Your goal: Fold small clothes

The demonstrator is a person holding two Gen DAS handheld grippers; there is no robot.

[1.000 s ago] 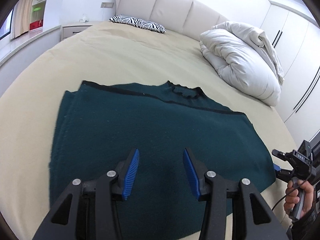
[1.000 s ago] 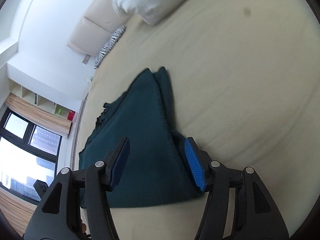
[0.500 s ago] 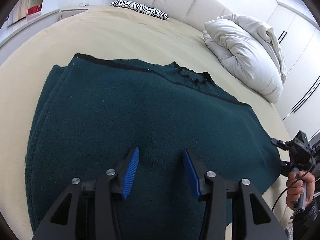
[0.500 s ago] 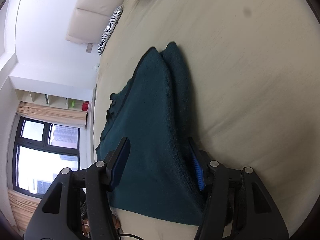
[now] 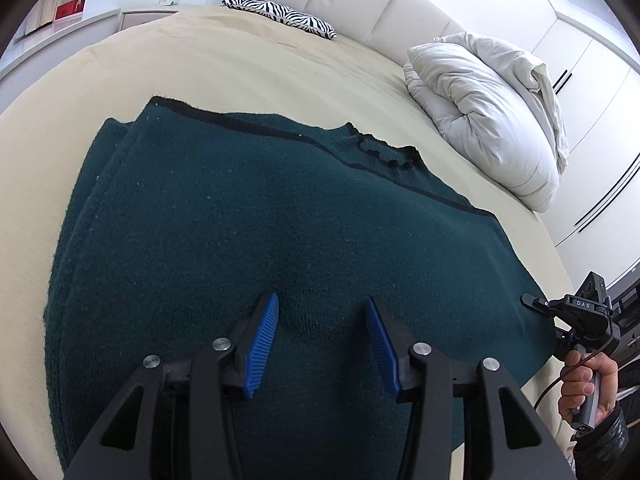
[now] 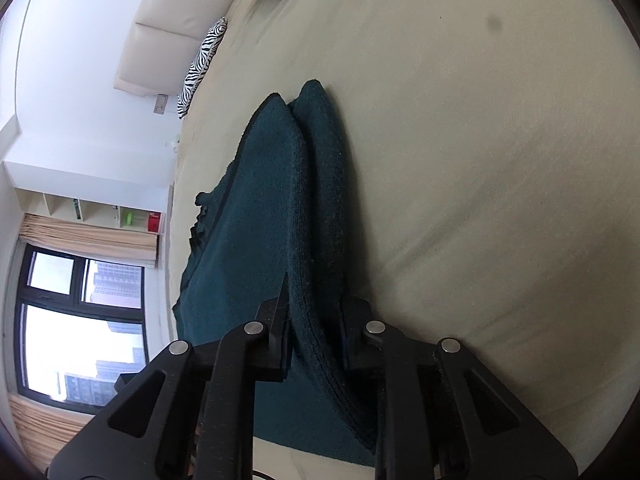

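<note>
The sweater (image 5: 256, 240) is lying flat on the bed (image 5: 248, 68), collar toward the headboard. Your left gripper (image 5: 322, 312) is hovering partly open above its near hem, pads clear of the knit. Your right gripper (image 6: 316, 308) has just been closing and is now pinching the sweater's folded side edge.

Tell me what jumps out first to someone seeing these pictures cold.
A dark green sweater lies spread over most of a beige bed, neckline toward the headboard. The right gripper has just been closing and now pinches the sweater's folded side edge, while the left gripper hangs open over its lower middle. Farther back, a bunched white duvet lies at the right and a zebra-striped pillow against the headboard.
</note>
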